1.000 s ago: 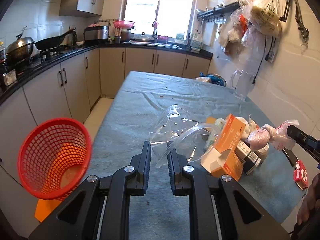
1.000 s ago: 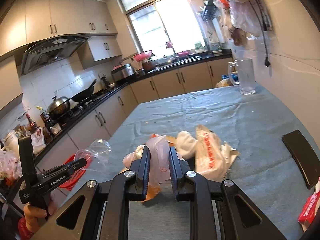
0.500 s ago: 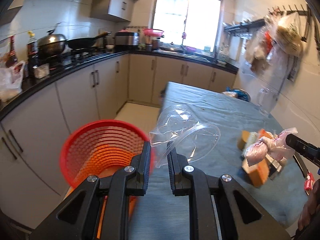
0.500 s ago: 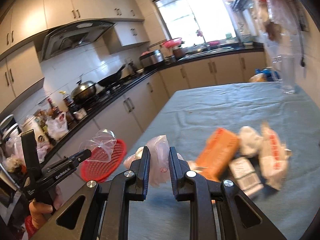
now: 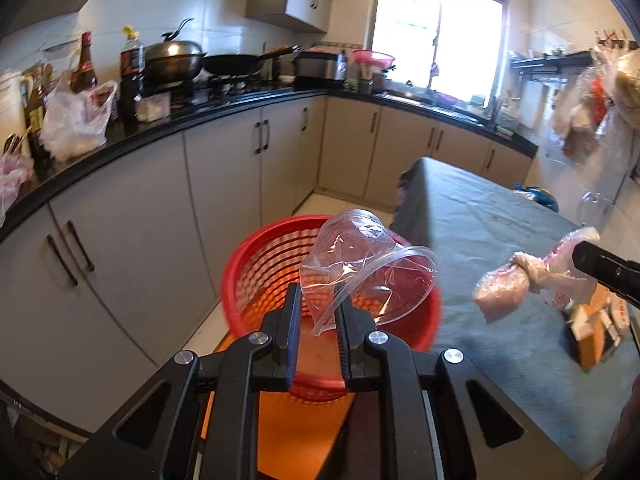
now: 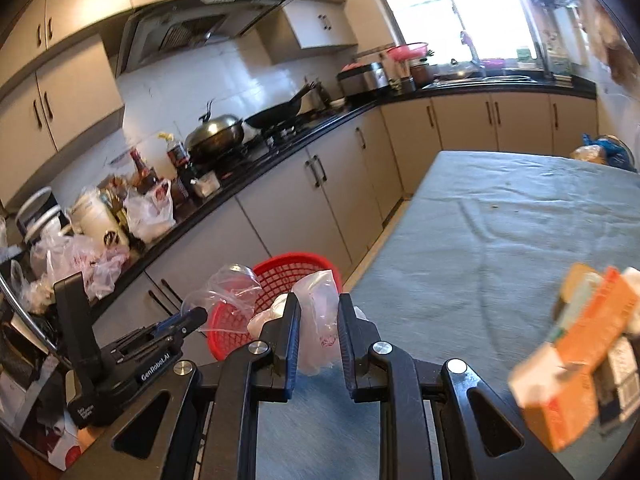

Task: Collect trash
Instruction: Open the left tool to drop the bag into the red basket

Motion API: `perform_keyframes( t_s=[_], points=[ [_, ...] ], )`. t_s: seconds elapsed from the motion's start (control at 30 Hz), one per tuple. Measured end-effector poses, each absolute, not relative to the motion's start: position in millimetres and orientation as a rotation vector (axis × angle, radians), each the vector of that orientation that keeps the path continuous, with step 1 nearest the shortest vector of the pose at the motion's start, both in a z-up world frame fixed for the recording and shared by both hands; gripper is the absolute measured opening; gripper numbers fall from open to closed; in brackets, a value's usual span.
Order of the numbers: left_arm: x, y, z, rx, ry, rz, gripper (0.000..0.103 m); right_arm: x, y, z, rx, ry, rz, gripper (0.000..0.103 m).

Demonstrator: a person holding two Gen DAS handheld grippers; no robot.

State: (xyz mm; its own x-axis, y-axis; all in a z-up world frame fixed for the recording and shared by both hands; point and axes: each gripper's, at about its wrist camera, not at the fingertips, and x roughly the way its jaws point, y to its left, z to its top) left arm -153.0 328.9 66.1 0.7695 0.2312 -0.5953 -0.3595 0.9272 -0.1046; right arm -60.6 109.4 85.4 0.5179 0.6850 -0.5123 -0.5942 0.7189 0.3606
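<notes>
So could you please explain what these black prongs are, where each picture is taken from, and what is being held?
No robot here: a person holds a two-finger gripper in each hand, with a fisheye camera on each looking along its fingers. In the left view, the left gripper pinches a clear bag above a red basket beside the table. The right gripper enters from the right edge, holding a knotted pink bag. In the right view, that gripper clamps the pink bag, and the left one appears at lower left near the basket. Cartons lie blurred on the cloth-covered table.
</notes>
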Motion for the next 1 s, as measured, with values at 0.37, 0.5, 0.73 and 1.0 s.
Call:
perform_keyframes(
  t_s=[0.37,0.5,0.73,1.0],
  points=[
    [-146.8,349.1,34.5,-0.237,0.677,0.37,0.016,-36.9,169.1,54.4,0.059,0.759,0.764,0.022],
    [-145.9,350.8,33.0,-0.246,0.677,0.367,0.025,-35.4,173.2,50.9,0.057,0.769,0.767,0.036],
    [-148.4,348.4,39.3,-0.245,0.648,0.374,0.045,-39.8,156.6,60.1,0.077,0.73,0.752,0.048],
    [-153.8,322.5,54.2,-0.227,0.62,0.342,0.047,-50.9,111.6,64.7,0.13,0.711,0.719,0.048]
  ],
)
